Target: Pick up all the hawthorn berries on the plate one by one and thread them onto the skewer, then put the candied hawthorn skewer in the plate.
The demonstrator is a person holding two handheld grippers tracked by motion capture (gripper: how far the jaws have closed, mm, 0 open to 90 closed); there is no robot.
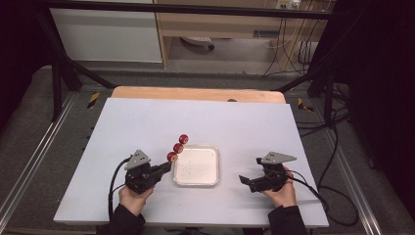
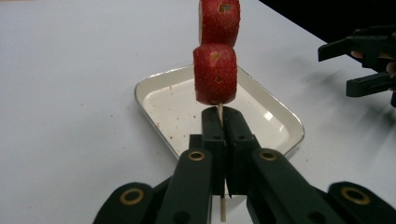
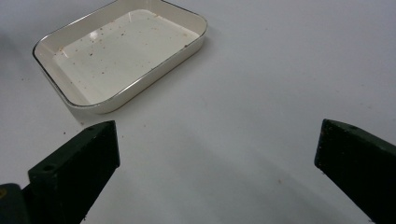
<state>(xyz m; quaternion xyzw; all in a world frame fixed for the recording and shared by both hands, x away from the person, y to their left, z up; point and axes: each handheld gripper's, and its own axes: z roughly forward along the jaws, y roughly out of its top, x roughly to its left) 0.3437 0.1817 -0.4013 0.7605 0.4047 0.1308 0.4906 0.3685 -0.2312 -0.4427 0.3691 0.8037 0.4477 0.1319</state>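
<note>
Left gripper clamps thin wooden skewer of three dimpled red fruit chunks, at 10 o'clock of glossy rounded-rectangle tray. Right gripper jaws spread, empty, over matte white table.

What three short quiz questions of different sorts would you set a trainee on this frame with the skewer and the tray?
1. True or false: the left gripper is shut on the skewer that carries the red pieces.
2. Multiple choice: what lies in the white tray? A) three red pieces B) crumbs and specks alone C) a spoon
3. In a few words: how do the jaws of the right gripper stand, and is anything between them?

Key
1. True: its jaws pinch the thin stick just below the lowest piece.
2. B
3. Wide apart, with nothing between them; it is over the table, to the right of the tray.
</note>
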